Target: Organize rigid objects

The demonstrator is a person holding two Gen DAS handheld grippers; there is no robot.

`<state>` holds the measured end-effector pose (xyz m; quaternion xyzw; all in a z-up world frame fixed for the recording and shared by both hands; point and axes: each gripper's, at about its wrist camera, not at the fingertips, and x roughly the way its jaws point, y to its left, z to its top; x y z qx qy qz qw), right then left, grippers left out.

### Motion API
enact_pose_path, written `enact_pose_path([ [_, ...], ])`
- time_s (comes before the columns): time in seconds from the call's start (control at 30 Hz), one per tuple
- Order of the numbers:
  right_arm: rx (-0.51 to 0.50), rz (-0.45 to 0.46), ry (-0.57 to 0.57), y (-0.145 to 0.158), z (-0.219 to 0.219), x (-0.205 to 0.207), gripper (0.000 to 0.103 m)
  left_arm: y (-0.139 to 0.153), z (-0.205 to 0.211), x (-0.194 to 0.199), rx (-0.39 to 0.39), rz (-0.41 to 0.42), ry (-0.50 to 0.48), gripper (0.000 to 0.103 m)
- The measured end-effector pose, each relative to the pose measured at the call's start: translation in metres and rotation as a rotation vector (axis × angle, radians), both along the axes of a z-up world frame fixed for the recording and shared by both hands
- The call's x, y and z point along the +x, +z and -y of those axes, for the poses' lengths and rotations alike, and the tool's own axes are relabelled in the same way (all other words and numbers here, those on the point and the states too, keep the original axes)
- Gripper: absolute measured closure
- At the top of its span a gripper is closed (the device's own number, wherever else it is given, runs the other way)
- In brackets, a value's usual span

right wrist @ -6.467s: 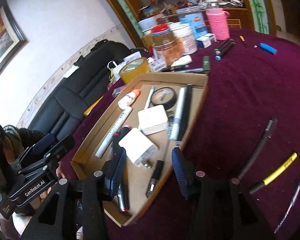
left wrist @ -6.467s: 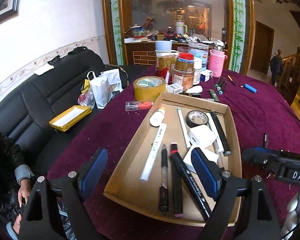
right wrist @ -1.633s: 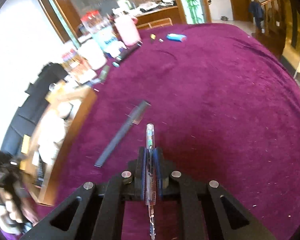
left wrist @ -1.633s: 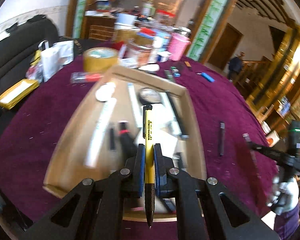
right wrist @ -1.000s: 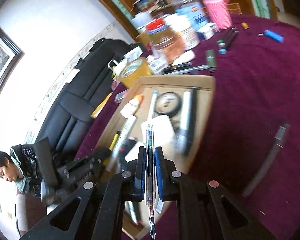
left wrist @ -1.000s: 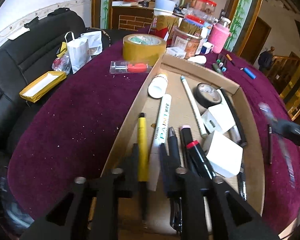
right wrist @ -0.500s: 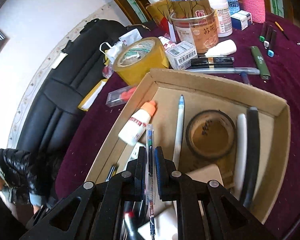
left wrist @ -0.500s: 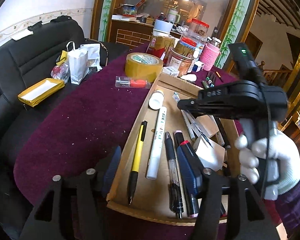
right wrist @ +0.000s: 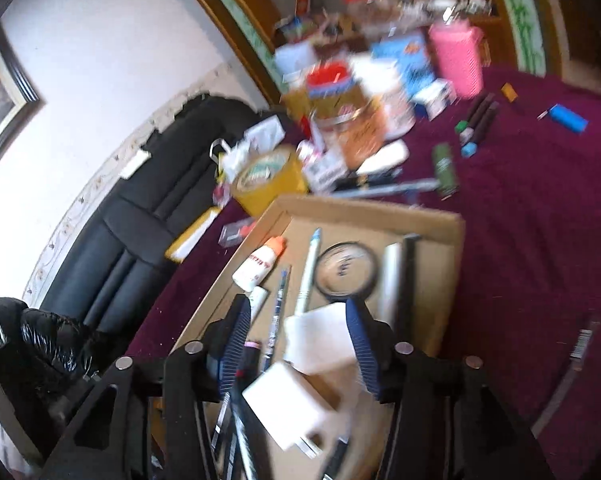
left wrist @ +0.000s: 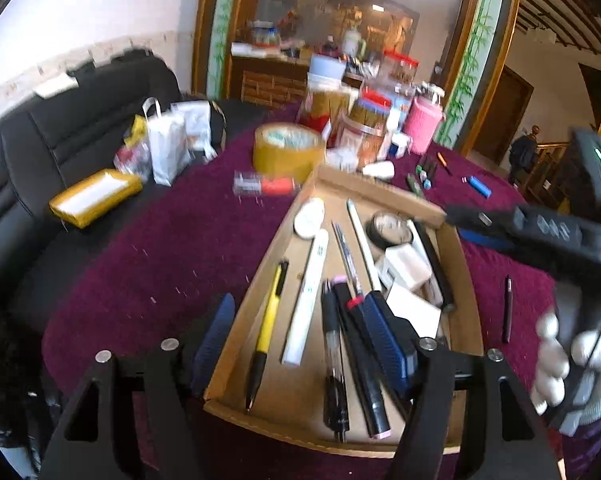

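The left gripper [left wrist: 300, 340] is hanging over the near end of a cardboard tray [left wrist: 466, 280] on the purple-clothed counter [left wrist: 148, 256], and its jaws are opening, apart with nothing clamped; one blue pad is sitting outside the tray's left wall, the other over the pens inside. Going left to right in the left wrist view: a yellow box [left wrist: 94, 196] is lying on the black sofa [left wrist: 60, 140] at about 10 o'clock from the tray, and a roll of tan tape [left wrist: 288, 152] is standing just past the tray's far-left corner at 12. Inside the tray, a yellow pen [left wrist: 266, 326] is lying along the left wall, then a white marker [left wrist: 310, 292], then a clear pen [left wrist: 346, 256] angled toward the far end, a black pen [left wrist: 334, 360], a black-and-red marker [left wrist: 360, 352], white blocks [left wrist: 406, 268] and a roll of dark tape [left wrist: 390, 228]. A dark pen [left wrist: 507, 308] is lying alone on the cloth at 3 o'clock of the tray. The right gripper [right wrist: 300, 344] is being held by a white-gloved hand [left wrist: 572, 364] at the far right. Its jaws are also opening, nothing pinched, spread over a white block [right wrist: 320, 344], with the clear pen [right wrist: 278, 308] lying free in the tray just left of centre.
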<state>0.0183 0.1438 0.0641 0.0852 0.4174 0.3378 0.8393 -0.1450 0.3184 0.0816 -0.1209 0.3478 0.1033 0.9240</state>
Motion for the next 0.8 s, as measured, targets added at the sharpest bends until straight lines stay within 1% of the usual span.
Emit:
enact_pose_path([
  [0.07, 0.016, 0.043, -0.029, 0.008, 0.021, -0.011, 0.047, 0.012, 0.009, -0.005, 0.031, 0.042, 0.017, 0.027],
  [0.1, 0.029, 0.055, -0.042, 0.012, 0.03, -0.016, 0.045, 0.016, 0.014, -0.007, 0.042, 0.058, 0.019, 0.026],
  [0.17, 0.056, 0.076, -0.064, 0.018, 0.046, -0.026, 0.04, 0.025, 0.025, -0.01, 0.068, 0.088, 0.021, 0.026],
  [0.23, 0.069, 0.098, -0.082, 0.021, 0.06, -0.037, 0.033, 0.032, 0.039, -0.013, 0.111, 0.122, 0.025, 0.024],
  [0.3, 0.058, 0.134, -0.095, 0.022, 0.068, -0.051, 0.029, 0.04, 0.057, -0.02, 0.17, 0.168, 0.04, 0.017],
  [0.33, 0.046, 0.153, -0.098, 0.021, 0.071, -0.059, 0.027, 0.044, 0.064, -0.023, 0.191, 0.189, 0.046, 0.016],
  [0.4, 0.024, 0.177, -0.099, 0.018, 0.076, -0.069, 0.026, 0.052, 0.079, -0.03, 0.24, 0.23, 0.062, 0.008],
  [0.5, -0.002, 0.188, -0.095, 0.008, 0.087, -0.086, 0.026, 0.059, 0.099, -0.036, 0.313, 0.28, 0.098, 0.001],
  [0.57, 0.004, 0.187, -0.105, 0.004, 0.095, -0.092, 0.026, 0.064, 0.11, -0.04, 0.337, 0.315, 0.118, 0.0],
  [0.7, 0.027, 0.199, -0.145, 0.004, 0.114, -0.098, 0.025, 0.078, 0.128, -0.054, 0.384, 0.401, 0.194, 0.0],
  [0.77, 0.038, 0.204, -0.154, 0.007, 0.119, -0.1, 0.025, 0.08, 0.133, -0.056, 0.382, 0.408, 0.216, 0.0],
  [0.8, 0.041, 0.206, -0.156, 0.008, 0.12, -0.102, 0.025, 0.079, 0.134, -0.052, 0.368, 0.379, 0.217, 0.0],
])
